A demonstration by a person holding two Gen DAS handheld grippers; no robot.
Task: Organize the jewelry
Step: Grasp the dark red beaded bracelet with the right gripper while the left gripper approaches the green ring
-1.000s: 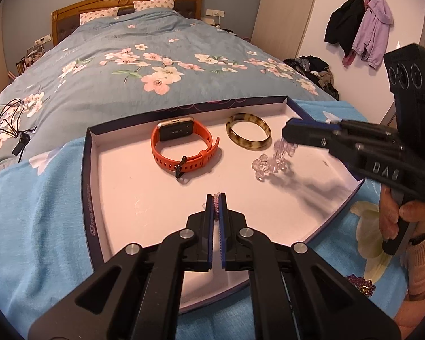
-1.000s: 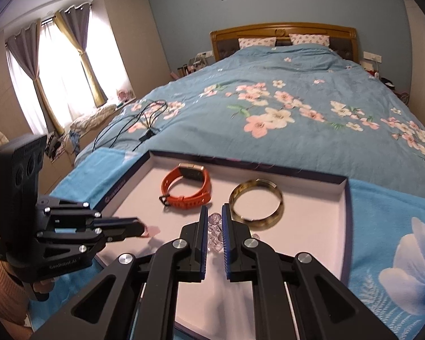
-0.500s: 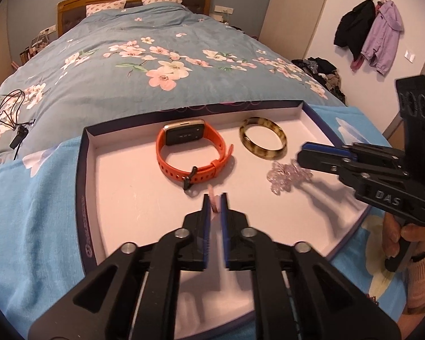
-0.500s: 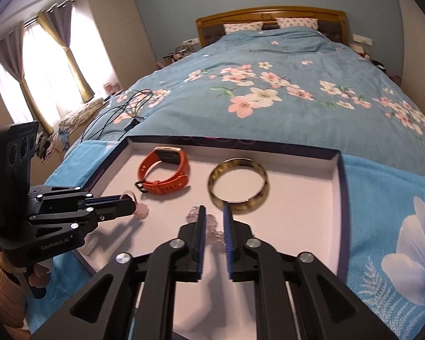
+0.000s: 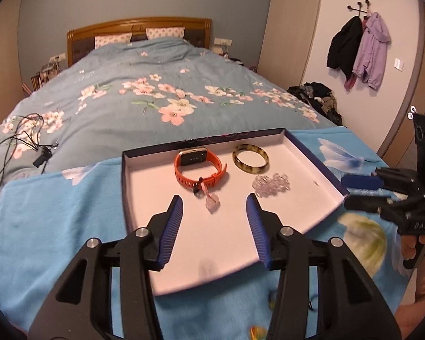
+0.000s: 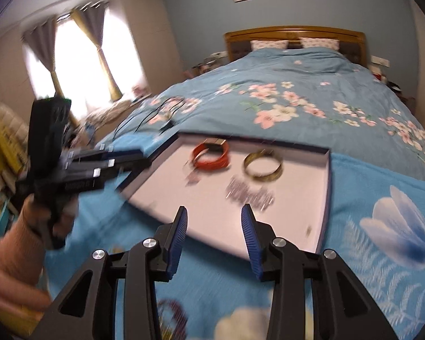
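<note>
Jewelry lies in a shallow tray (image 5: 311, 170) on a blue blanket (image 5: 56, 226) at the foot of a bed (image 5: 155, 85): an orange watch (image 5: 198, 170) at the back, a mottled bangle (image 5: 250, 158) beside it, clear beads (image 5: 272, 184) just in front of the bangle, and a small pink pendant (image 5: 211, 202) touching the watch strap. The left gripper (image 5: 214, 212) hangs over the tray's near part, its jaws having just been opening, apart and empty. The right gripper (image 6: 214, 225), blurred, has likewise just been opening and holds nothing.
</note>
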